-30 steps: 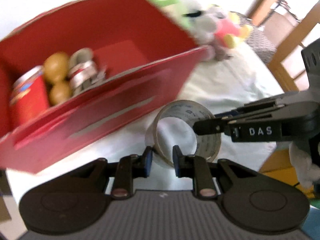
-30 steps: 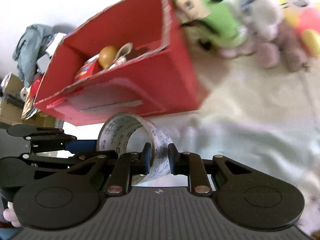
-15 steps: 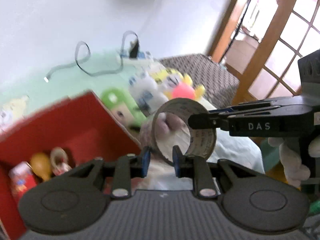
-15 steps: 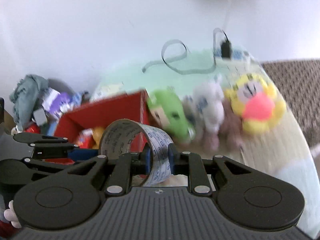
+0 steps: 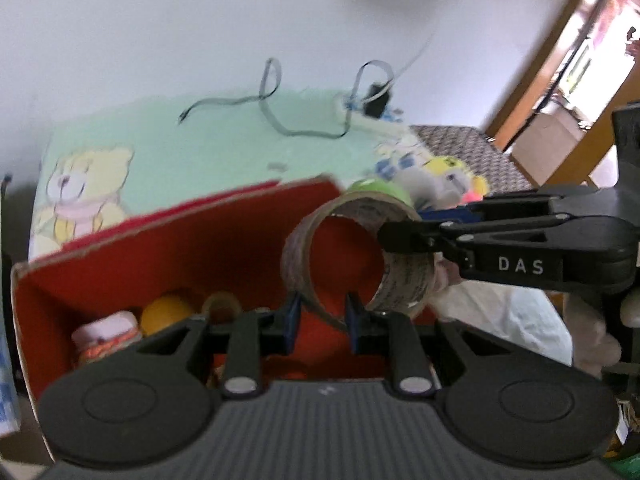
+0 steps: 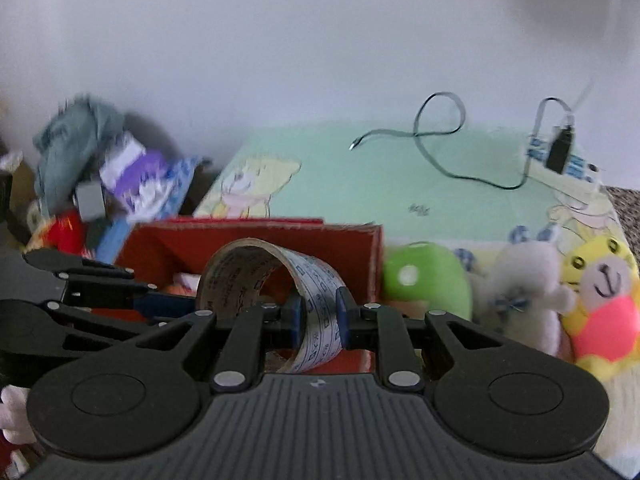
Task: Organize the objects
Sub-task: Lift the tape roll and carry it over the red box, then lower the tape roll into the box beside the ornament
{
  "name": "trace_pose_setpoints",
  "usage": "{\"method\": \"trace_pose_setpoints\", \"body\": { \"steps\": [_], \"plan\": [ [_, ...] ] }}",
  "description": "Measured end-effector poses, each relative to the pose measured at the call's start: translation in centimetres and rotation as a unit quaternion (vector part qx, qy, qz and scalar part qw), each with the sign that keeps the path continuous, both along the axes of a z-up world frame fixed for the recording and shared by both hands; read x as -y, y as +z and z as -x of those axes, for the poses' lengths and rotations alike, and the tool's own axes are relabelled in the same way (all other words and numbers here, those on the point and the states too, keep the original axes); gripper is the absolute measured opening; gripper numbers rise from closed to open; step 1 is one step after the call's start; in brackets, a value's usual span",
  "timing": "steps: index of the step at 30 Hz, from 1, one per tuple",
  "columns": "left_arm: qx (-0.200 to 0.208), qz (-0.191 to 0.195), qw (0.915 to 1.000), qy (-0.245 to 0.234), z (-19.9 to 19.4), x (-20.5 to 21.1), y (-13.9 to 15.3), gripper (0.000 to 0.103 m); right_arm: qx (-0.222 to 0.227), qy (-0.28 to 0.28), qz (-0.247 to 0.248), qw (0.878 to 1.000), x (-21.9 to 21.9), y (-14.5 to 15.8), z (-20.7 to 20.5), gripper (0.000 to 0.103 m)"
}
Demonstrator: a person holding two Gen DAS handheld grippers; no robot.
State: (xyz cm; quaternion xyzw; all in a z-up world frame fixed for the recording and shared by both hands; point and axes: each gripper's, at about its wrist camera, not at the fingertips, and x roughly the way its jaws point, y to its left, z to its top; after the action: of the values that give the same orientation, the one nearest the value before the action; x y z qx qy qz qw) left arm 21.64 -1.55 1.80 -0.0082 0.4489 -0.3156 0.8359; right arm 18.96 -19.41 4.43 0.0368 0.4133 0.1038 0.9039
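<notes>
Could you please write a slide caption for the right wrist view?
Both tongs, right and left, grip a tape roll in front of a red box beside soft toys.

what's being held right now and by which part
A roll of tape, gripped by both: the left gripper pinches its lower wall, the right gripper pinches the opposite side of the ring.

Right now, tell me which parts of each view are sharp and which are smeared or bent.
Left wrist view: the left gripper and tape roll are fairly sharp; the red box edge and the soft toys smear; the door frame bows from the fisheye. Right wrist view: the right gripper is crisp; the clutter pile on the left blurs.
</notes>
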Motion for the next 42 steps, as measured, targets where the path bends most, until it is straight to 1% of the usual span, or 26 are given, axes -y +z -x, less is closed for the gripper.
{"method": "trace_pose_setpoints", "body": {
  "steps": [3, 5, 7, 9, 11, 13, 16, 18, 20, 22, 23, 26, 31, 33, 37, 38, 41, 42],
  "plan": [
    [-0.034, -0.010, 0.9994, 0.007, -1.5, -0.3, -2.0, 0.022, -0.028, 0.029, 0.042, 0.998, -1.5, -1.2, -1.7, 0.018],
    [-0.049, -0.016, 0.9986, 0.011, -2.4, -0.5, -3.1, 0.023, -0.044, 0.044, 0.072, 0.995, -2.6, -2.0, -2.8, 0.016],
    [-0.054, -0.029, 0.9980, 0.013, -2.8, -0.3, -3.9, 0.024, -0.055, 0.062, 0.100, 0.992, -3.4, -2.6, -3.6, 0.014],
    [-0.060, -0.042, 0.9972, 0.013, -3.1, -0.3, -4.6, 0.034, -0.071, 0.072, 0.123, 0.987, -3.9, -3.4, -4.4, 0.013],
    [-0.061, -0.052, 0.9966, 0.015, -3.3, -0.5, -5.1, 0.039, -0.086, 0.080, 0.139, 0.983, -4.2, -4.0, -5.1, 0.013],
    [-0.067, -0.059, 0.9959, 0.017, -3.5, -0.6, -5.5, 0.040, -0.099, 0.088, 0.154, 0.979, -4.3, -4.7, -5.8, 0.013],
    [-0.079, -0.067, 0.9944, 0.019, -3.7, -1.1, -6.2, 0.042, -0.107, 0.082, 0.176, 0.975, -4.1, -5.5, -7.0, 0.014],
    [-0.083, -0.074, 0.9935, 0.024, -4.0, -1.3, -6.6, 0.043, -0.103, 0.086, 0.172, 0.976, -3.9, -5.6, -7.6, 0.012],
    [-0.087, -0.075, 0.9929, 0.029, -4.1, -1.7, -6.8, 0.043, -0.102, 0.083, 0.168, 0.977, -3.8, -5.6, -7.8, 0.013],
    [-0.088, -0.074, 0.9928, 0.033, -4.3, -2.0, -6.8, 0.043, -0.093, 0.078, 0.171, 0.978, -4.0, -5.5, -8.0, 0.016],
    [-0.084, -0.076, 0.9929, 0.034, -4.2, -2.1, -6.7, 0.043, -0.089, 0.077, 0.172, 0.978, -4.0, -5.6, -8.0, 0.020],
    [-0.068, -0.087, 0.9931, 0.038, -4.1, -2.2, -6.2, 0.051, -0.090, 0.082, 0.176, 0.977, -4.1, -5.6, -8.2, 0.022],
    [-0.032, -0.125, 0.9895, 0.065, -4.3, -2.6, -5.5, 0.051, -0.081, 0.062, 0.139, 0.985, -2.9, -4.9, -8.4, 0.022],
    [-0.033, -0.125, 0.9882, 0.082, -4.6, -3.3, -5.5, 0.051, -0.079, 0.058, 0.121, 0.988, -2.6, -4.9, -8.3, 0.021],
    [-0.051, -0.123, 0.9833, 0.124, -5.6, -4.2, -5.8, 0.051, -0.086, 0.067, 0.096, 0.989, -2.9, -5.4, -7.6, 0.018],
    [-0.051, -0.128, 0.9817, 0.131, -5.7, -4.2, -5.9, 0.051, -0.085, 0.069, 0.101, 0.989, -3.2, -5.6, -7.4, 0.017],
    [-0.048, -0.149, 0.9773, 0.143, -5.7, -3.9, -6.2, 0.051, -0.065, 0.072, 0.140, 0.985, -4.5, -6.3, -6.8, 0.018],
    [-0.047, -0.155, 0.9765, 0.143, -5.7, -3.8, -6.2, 0.052, -0.059, 0.070, 0.146, 0.985, -4.7, -6.4, -6.7, 0.020]
  ]
}}
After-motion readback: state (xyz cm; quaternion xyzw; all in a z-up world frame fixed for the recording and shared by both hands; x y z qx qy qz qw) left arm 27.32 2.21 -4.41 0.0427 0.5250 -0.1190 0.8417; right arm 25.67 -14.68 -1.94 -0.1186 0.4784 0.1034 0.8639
